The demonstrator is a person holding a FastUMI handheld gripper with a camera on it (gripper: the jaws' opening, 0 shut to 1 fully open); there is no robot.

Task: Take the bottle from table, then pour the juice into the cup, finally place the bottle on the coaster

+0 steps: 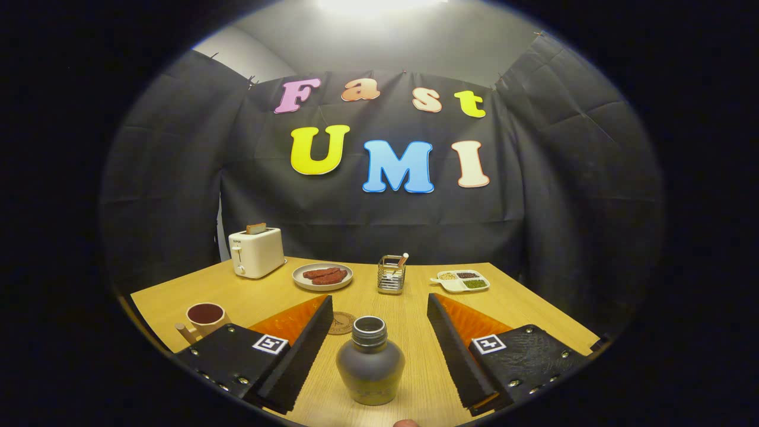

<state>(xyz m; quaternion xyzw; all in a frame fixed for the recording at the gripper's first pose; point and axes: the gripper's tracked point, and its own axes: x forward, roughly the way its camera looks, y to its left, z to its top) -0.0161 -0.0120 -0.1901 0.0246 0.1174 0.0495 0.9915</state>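
Bottle [370, 360]: upright, uncapped, on table [409, 332], between the spread fingers of the claw [378, 347], touching neither. Coaster [341, 323]: just beyond bottle. Cup [204, 317]: beyond left finger. Toaster [256, 252], plate [322, 276]: farther back.

Black cloth wall [379, 225] at my 12, wrapping 9 to 3. Wooden bench [409, 308] below. Bright ceiling light [373, 5] overhead.
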